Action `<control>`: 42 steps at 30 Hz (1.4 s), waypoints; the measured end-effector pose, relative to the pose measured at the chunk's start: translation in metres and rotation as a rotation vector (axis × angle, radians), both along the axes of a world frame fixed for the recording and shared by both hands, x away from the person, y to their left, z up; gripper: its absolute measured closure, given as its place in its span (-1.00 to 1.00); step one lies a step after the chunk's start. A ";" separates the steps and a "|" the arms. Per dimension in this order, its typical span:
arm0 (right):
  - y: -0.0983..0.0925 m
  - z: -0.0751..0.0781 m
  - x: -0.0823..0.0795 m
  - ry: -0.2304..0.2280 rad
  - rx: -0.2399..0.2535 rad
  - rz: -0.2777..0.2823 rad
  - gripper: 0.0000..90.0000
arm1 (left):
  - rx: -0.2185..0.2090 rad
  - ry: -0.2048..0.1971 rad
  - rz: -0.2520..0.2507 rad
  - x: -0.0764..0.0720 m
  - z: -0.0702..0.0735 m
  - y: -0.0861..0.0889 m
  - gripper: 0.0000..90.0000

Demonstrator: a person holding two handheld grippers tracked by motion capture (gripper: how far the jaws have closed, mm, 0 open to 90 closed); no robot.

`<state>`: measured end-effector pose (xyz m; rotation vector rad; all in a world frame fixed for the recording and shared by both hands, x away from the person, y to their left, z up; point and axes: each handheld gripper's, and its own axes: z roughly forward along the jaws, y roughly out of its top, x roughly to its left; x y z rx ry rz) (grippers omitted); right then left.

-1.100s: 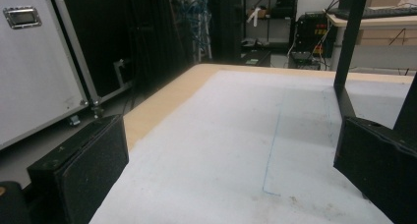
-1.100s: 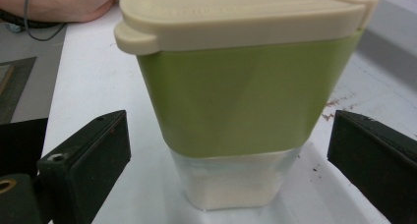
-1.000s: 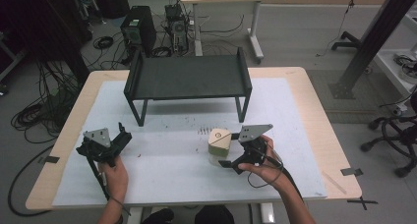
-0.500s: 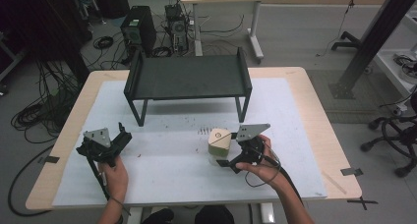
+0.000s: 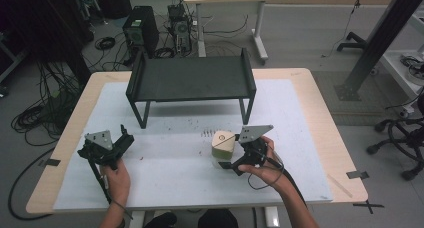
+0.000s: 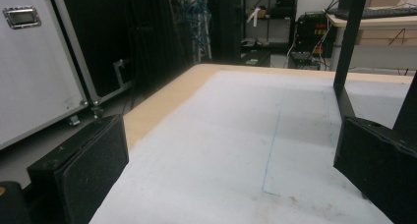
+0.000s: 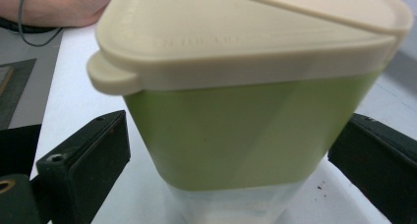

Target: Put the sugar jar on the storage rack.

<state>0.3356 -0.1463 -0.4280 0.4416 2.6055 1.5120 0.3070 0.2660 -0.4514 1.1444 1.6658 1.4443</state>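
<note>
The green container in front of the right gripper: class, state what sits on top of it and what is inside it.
A cream lid with a small tab covers the green container. Its clear base shows something pale, unclear what. The green band and lid hide the rest. The right gripper is open around it.

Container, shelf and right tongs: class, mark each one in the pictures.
container (image 7: pixel 246 130): right gripper view, green band of its wall
shelf (image 5: pixel 192 78): high view, middle of its top deck
right tongs (image 5: pixel 226 158): high view, midway between the fingertips

Black metal shelf (image 5: pixel 192 79) on white mat (image 5: pixel 165 173), wooden table (image 5: pixel 327 133), probably computer tower (image 5: pixel 140 34) behind.
</note>
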 end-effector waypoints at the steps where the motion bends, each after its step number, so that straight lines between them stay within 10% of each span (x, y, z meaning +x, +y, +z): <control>1: 0.000 0.000 0.000 -0.002 0.001 0.001 -0.96 | 0.000 0.000 0.000 0.000 0.000 0.000 -1.00; 42: 0.008 0.001 0.001 -0.004 0.009 0.000 -0.97 | -0.010 -0.005 0.001 -0.001 0.000 0.001 -1.00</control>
